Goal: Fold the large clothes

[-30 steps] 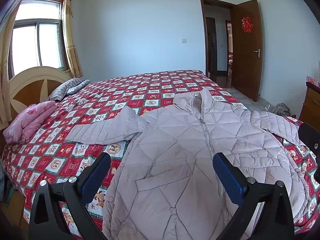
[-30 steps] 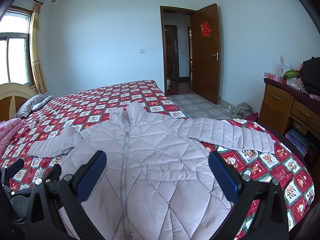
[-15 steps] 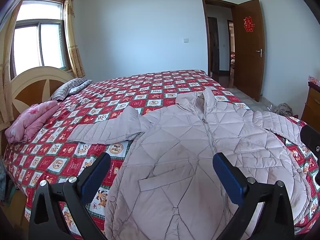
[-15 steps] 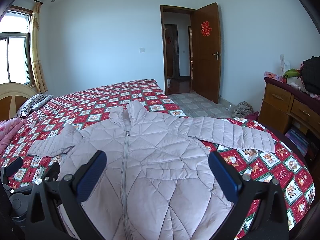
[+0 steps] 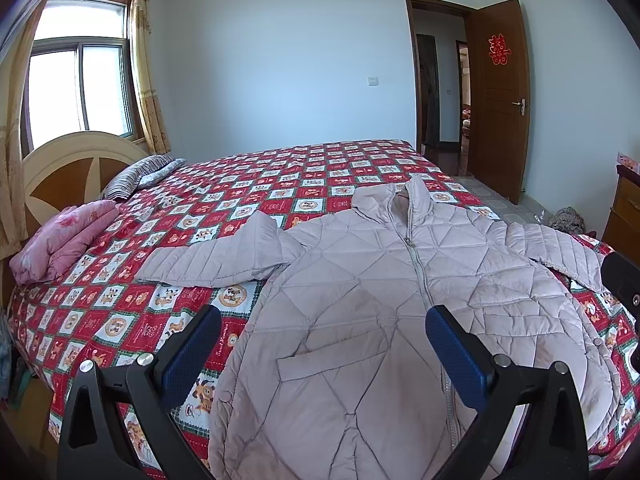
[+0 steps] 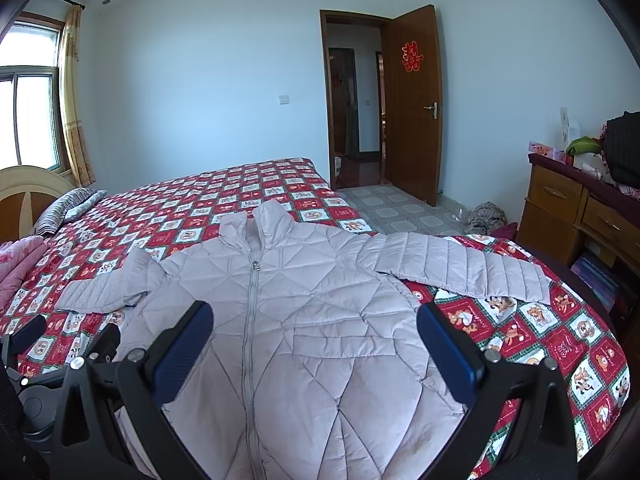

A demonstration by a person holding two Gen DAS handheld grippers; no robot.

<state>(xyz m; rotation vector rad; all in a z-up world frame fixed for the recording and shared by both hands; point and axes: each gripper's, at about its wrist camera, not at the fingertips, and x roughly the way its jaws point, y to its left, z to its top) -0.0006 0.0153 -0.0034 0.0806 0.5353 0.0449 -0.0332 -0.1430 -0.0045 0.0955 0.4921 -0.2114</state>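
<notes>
Jacket (image 5: 372, 320): zipped, front up, flat on bed (image 5: 280, 176), sleeves spread, so laid ready for folding | left gripper (image 5: 322, 350): fingers spread, empty, above hem | right gripper (image 6: 314, 350): fingers spread, empty, above hem | no fold begun.

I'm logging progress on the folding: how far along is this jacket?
Done: the quilted jacket lies flat on the bedspread, zipped, both sleeves spread out. In hand: nothing; the left claw and right claw are open above its lower half, not gripping. Left: every fold, starting with the left sleeve and right sleeve.
</notes>
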